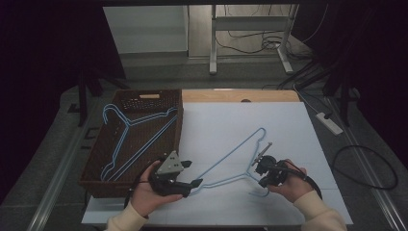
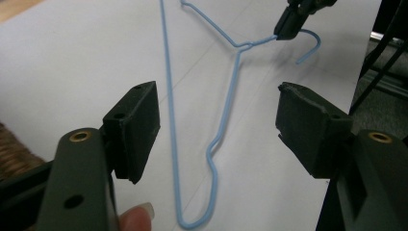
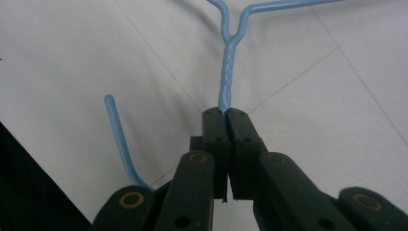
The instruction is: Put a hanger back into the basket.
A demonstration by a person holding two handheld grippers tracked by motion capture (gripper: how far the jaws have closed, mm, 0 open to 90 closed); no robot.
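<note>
A light blue wire hanger (image 1: 235, 149) lies flat on the white sheet (image 1: 269, 120) that covers the table. My right gripper (image 1: 263, 182) is shut on its twisted neck (image 3: 227, 72), just below the fork, and the hook (image 3: 118, 134) curls past the left of the jaws. In the person's left hand, my left gripper (image 1: 192, 173) stands open beside the hanger's near-left corner. The left gripper view has that rounded corner (image 2: 211, 159) lying on the sheet between the wide-apart jaws (image 2: 219, 120), untouched. Farther off there, the right gripper (image 2: 288, 24) pinches the neck.
A brown wicker basket (image 1: 96, 163) stands at the table's left and holds another blue hanger (image 1: 127, 132). Bare wood (image 1: 240, 96) shows behind the sheet. Beyond the table are a metal frame (image 1: 212, 43), cables and a power strip (image 1: 329, 122) on the floor.
</note>
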